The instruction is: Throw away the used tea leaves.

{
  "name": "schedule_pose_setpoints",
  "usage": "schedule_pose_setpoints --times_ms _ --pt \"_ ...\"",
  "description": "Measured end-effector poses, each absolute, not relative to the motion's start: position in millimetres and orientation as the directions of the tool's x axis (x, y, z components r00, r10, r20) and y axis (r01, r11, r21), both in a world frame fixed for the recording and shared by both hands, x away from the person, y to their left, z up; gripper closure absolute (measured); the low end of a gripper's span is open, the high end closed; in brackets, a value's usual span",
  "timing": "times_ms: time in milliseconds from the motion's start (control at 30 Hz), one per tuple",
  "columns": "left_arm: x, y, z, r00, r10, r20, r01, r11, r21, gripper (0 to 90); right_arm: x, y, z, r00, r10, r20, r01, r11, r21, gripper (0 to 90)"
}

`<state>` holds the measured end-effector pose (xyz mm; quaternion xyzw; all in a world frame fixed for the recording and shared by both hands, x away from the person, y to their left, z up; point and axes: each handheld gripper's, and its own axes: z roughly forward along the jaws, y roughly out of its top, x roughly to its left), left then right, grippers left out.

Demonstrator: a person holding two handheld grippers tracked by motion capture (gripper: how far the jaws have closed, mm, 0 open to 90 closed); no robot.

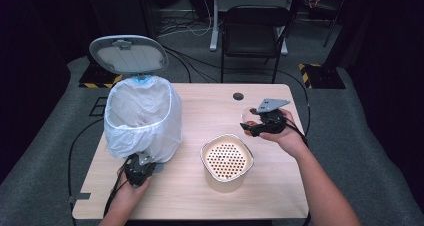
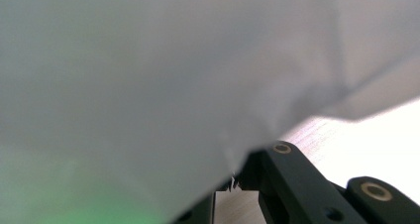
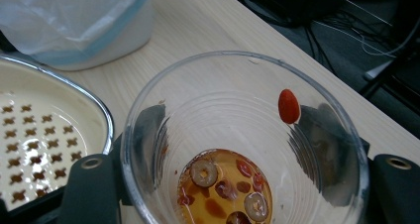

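Across the room behind my counter [image 1: 200, 196]: dark floor, a black chair [image 1: 255, 31], cables, yellow-black striped floor blocks. Counter is light wood with a round cable hole [image 1: 238, 96] near the far edge. Biggest thing on it is the bin [image 1: 142, 118] at left, white bag [image 2: 148, 75] pulled over its rim, lid [image 1: 128, 54] flipped up behind. My left claw [image 1: 138, 168] sits at the bin's near base, shut tight; the bag hangs right over its jaws, and I can't tell if any bag film is pinched. Next, the cream strainer pot [image 1: 227, 161] with a perforated insert, centre-front, standing between bin and cup. My right claw [image 1: 254, 123], part open, clamps a clear plastic cup [image 3: 242, 135], raised right of the pot. Inside: amber tea dregs [image 3: 225, 189], sliced rounds, one red berry [image 3: 288, 105] stuck on the wall.
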<state>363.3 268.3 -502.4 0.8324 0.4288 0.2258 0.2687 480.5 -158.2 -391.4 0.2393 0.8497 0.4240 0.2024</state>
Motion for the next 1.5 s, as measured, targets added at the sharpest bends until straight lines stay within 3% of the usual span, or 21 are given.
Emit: schedule_pose_setpoints --times_ms 367,633,933,1200,1500 --pt "363.3 268.4 -502.6 0.53 0.835 0.144 0.592 -0.487 0.642 87.3 490.3 -138.9 -386.9 -0.824 0.542 -0.165 0.17 0.514 0.841 31.3" --pt "363.4 269.0 -502.3 0.529 0.836 0.148 0.592 -0.489 0.641 87.3 480.2 -129.9 -373.1 -0.837 0.467 -0.286 0.008 0.534 0.845 32.7" --pt "363.1 268.2 -502.6 0.53 0.835 0.149 0.591 -0.489 0.641 87.3 462.4 -116.9 -361.9 -0.804 0.344 -0.484 -0.197 0.615 0.763 33.3" --pt "363.2 268.4 -502.5 0.53 0.835 0.145 0.592 -0.487 0.642 87.3 448.3 -111.9 -364.1 -0.754 0.242 -0.611 -0.315 0.682 0.66 33.6" --pt "362.9 268.1 -502.7 0.525 0.838 0.148 0.595 -0.486 0.641 87.3 437.0 -111.5 -360.9 -0.727 0.131 -0.675 -0.405 0.712 0.574 33.7"
